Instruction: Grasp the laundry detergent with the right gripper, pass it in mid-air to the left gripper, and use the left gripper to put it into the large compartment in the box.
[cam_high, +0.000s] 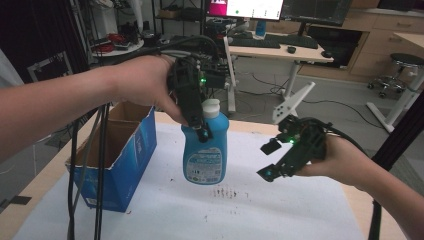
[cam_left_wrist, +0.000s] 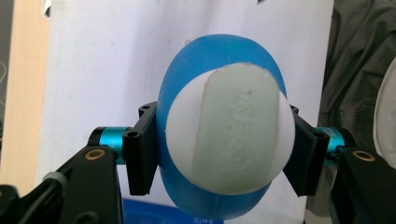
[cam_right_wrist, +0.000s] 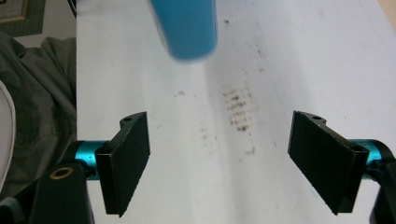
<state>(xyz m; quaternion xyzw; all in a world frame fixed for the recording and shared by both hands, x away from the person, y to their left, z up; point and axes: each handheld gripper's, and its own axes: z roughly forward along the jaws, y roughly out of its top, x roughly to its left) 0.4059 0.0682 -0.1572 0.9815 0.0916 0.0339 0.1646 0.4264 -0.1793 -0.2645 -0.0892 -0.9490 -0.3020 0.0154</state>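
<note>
A blue detergent bottle (cam_high: 204, 152) with a white cap hangs in the air above the white table sheet (cam_high: 250, 210). My left gripper (cam_high: 200, 122) is shut on its neck from above. In the left gripper view the bottle (cam_left_wrist: 219, 140) sits between the two black pads, cap facing the camera. My right gripper (cam_high: 270, 160) is held to the right of the bottle, apart from it, open and holding nothing. The right gripper view looks down on the sheet, with the bottle's blue bottom (cam_right_wrist: 187, 28) at the top of the view and my right gripper (cam_right_wrist: 219, 163) open below it.
An open blue cardboard box (cam_high: 117, 155) stands at the table's left. Black cables (cam_high: 100, 170) hang from the left gripper in front of it. Dark stains (cam_high: 225, 192) mark the sheet under the bottle. A desk with monitors and a stool stand behind the table.
</note>
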